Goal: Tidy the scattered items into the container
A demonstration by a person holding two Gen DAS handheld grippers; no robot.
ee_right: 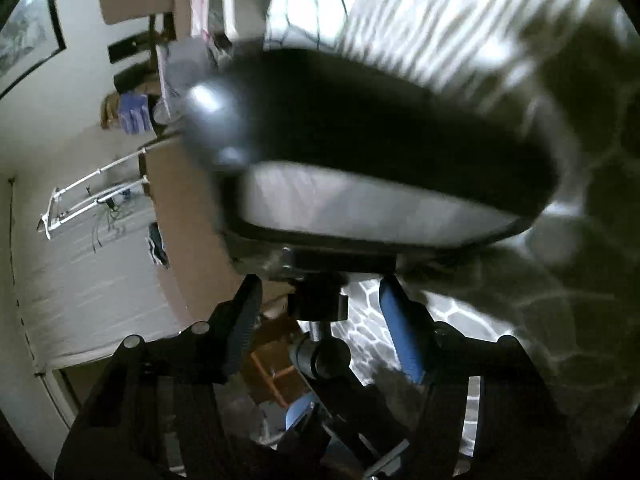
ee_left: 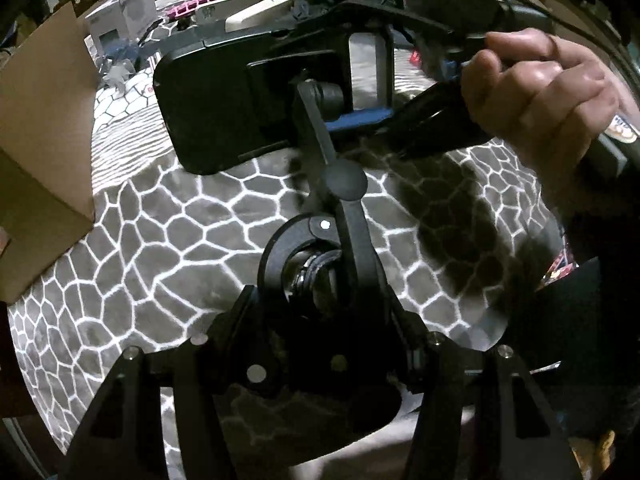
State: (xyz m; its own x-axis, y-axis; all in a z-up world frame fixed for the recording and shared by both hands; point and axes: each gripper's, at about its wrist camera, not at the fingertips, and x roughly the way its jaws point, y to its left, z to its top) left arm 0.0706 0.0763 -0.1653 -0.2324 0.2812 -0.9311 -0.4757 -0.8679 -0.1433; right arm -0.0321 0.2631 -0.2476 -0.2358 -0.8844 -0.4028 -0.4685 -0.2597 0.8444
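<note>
A grey plush blanket (ee_left: 168,240) printed with a white cracked-stone pattern covers the surface; farther back the print changes to fine white stripes. On its left edge rests a brown cardboard box (ee_left: 44,128) with its flap open. At the far end lie a white carton (ee_left: 128,12), crumpled blue-grey wrapping (ee_left: 118,60), a pink ridged piece (ee_left: 192,6) and a cream-coloured slab (ee_left: 260,10), all close together.

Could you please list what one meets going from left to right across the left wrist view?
Cardboard box → black phone holder → right gripper → hand.
</note>
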